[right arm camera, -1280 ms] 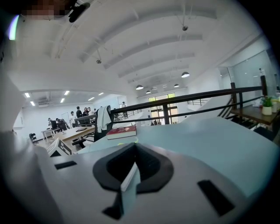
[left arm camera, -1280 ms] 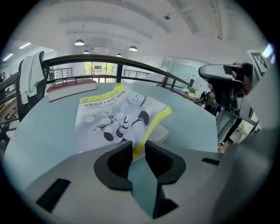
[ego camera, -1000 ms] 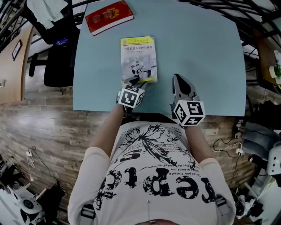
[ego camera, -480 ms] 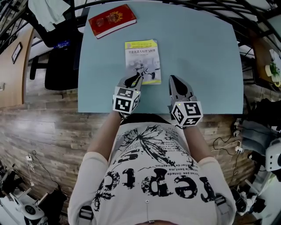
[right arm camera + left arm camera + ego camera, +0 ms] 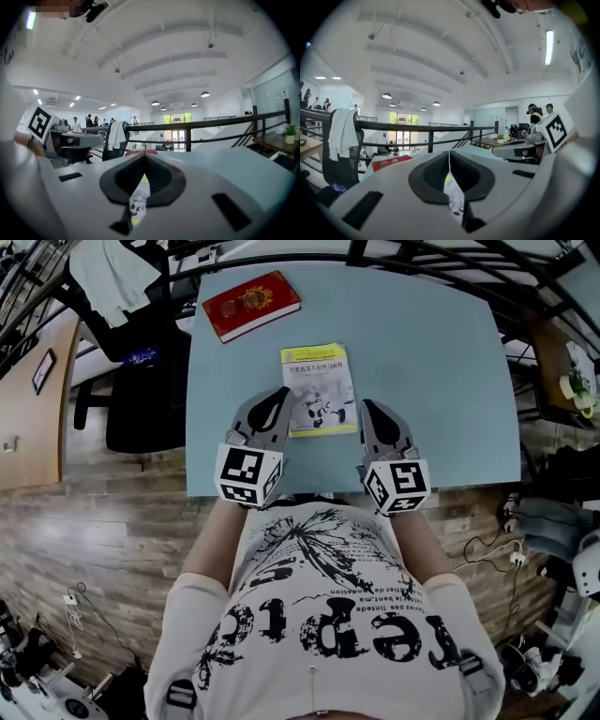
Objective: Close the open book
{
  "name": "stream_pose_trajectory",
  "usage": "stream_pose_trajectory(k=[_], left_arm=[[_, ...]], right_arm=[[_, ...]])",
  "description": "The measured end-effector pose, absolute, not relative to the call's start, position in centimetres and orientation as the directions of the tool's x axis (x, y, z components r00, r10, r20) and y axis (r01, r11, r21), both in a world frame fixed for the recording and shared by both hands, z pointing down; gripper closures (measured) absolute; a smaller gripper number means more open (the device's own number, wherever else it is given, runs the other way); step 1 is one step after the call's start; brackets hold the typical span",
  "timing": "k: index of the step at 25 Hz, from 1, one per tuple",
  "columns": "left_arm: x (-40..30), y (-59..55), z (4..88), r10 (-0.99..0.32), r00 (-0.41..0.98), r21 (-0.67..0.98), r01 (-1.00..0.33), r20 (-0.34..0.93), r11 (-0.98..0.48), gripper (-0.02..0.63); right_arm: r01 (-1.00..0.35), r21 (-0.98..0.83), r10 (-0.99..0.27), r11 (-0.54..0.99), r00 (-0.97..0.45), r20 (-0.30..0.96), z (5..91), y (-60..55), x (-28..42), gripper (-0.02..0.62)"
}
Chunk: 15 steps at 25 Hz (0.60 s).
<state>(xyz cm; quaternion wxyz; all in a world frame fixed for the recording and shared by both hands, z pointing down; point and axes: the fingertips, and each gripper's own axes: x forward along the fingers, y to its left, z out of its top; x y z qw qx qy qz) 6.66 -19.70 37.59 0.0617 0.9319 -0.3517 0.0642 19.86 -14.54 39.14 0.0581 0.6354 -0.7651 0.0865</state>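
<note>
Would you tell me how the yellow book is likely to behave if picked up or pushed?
The yellow book looks thin and soft-covered, so it is probably light and somewhat floppy if lifted by one edge. It lies flat on the smooth table, so a push would likely slide it, not tip it.

Table (image 5: 441, 362): smooth, matt top. Yellow book (image 5: 319, 381): glossy paper cover. Red book (image 5: 251, 304): shiny cover. Floor (image 5: 94, 521): wood planks. Shirt (image 5: 328, 615): printed cloth.
</note>
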Motion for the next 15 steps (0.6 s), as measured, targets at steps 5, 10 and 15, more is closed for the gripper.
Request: stream_pose_trajectory(k=[5, 10, 15], left_arm=[[3.7, -19.4, 32.5, -0.701, 0.713, -0.012, -0.701, 0.017, -0.713, 0.583], [1.7, -18.1, 29.9, -0.716, 0.696, 0.003, -0.717, -0.063, -0.697, 0.583], [1.0, -18.1, 29.8, -0.718, 0.694, 0.007, -0.719, -0.062, -0.695, 0.583]], right_arm=[[-0.982, -0.002, -0.976, 0.188, -0.188, 0.110, 36.2, -14.7, 18.9, 0.584], [-0.979, 0.034, -0.978, 0.200, -0.197, 0.065, 35.0, -14.6, 17.8, 0.586], [-0.978, 0.034, -0.976, 0.206, -0.203, 0.076, 34.9, -15.1, 16.9, 0.586]])
